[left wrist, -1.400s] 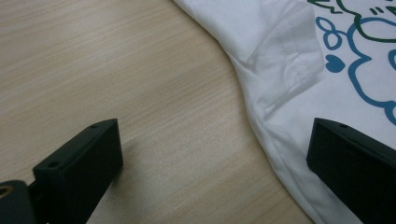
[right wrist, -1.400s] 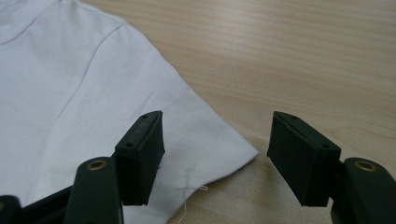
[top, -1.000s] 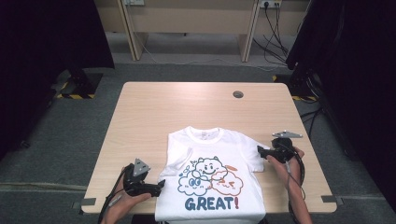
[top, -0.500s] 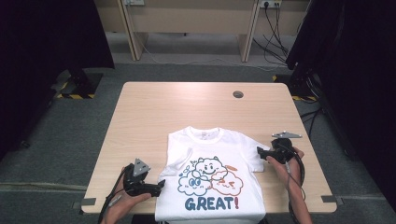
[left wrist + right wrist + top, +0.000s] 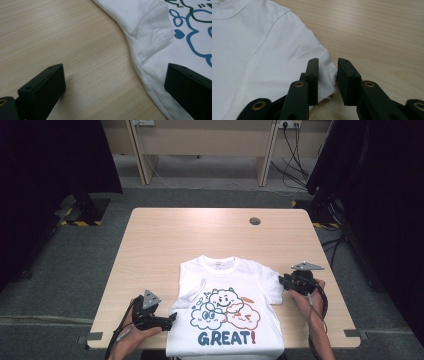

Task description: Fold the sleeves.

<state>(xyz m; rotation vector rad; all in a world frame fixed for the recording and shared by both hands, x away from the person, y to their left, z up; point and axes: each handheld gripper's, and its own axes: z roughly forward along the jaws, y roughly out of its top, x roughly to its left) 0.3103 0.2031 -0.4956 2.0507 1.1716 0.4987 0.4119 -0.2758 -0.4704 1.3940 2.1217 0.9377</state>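
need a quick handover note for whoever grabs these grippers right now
Right gripper: jaws have just been closing on the sleeve edge of the white cotton T-shirt with the cartoon print and "GREAT!" lettering. A narrow gap remains, so a firm pinch is not confirmed.
Left gripper: open wide, low at the shirt's other side edge, one jaw over the cloth, one over the light wooden table. Nothing held.
Shirt: flat, face up, at the near edge of the table, hem hanging slightly over it.
Done: both grippers in place at the shirt's sides.
Left: finish both grips, then probably fold.
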